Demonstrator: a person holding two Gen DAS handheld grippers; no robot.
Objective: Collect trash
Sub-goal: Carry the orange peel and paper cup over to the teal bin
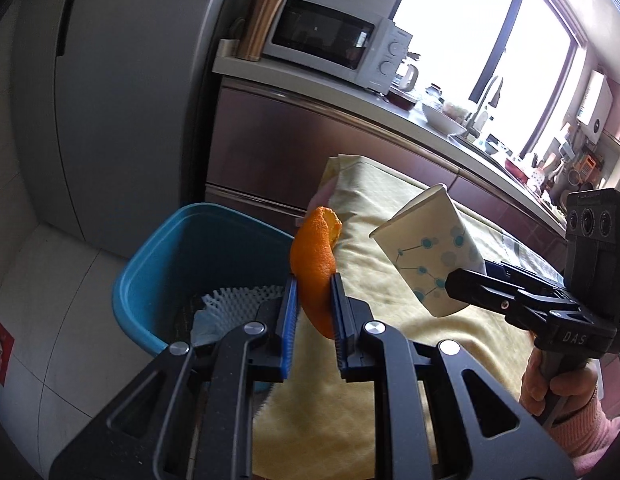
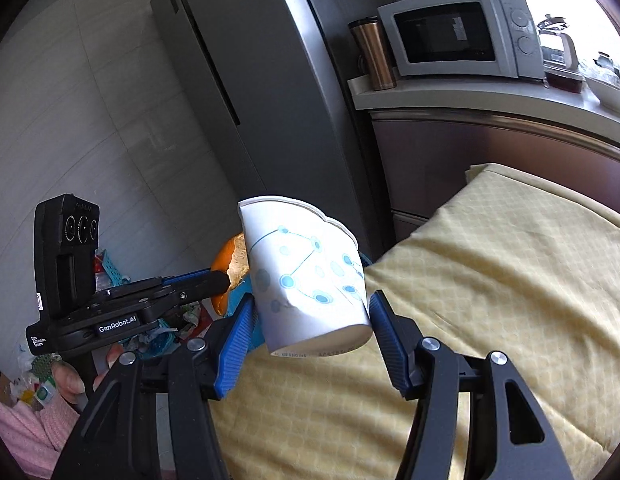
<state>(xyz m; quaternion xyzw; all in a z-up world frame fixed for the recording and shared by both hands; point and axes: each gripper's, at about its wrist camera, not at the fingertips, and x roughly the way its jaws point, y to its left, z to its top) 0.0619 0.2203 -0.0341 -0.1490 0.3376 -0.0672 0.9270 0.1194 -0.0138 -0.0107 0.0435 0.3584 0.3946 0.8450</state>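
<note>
My left gripper [image 1: 314, 284] is shut on an orange peel [image 1: 315, 252] and holds it beside the rim of a blue trash bin [image 1: 158, 248], at the table's edge. The bin holds white foam netting [image 1: 234, 300] and paper. My right gripper [image 2: 311, 300] is shut on a crumpled white paper cup [image 2: 306, 272] with a blue dot pattern, held above the yellow tablecloth [image 2: 489, 280]. In the left wrist view the cup [image 1: 425, 248] and right gripper [image 1: 461, 284] are to the right of the peel. In the right wrist view the peel [image 2: 228, 264] and left gripper [image 2: 214, 280] sit left of the cup.
A grey fridge [image 1: 110, 100] stands behind the bin. A counter [image 1: 310, 76] carries a microwave [image 1: 333, 40], a metal tumbler [image 1: 260, 24], a kettle and dishes. Mixed litter [image 2: 158, 320] lies on the floor at the left in the right wrist view.
</note>
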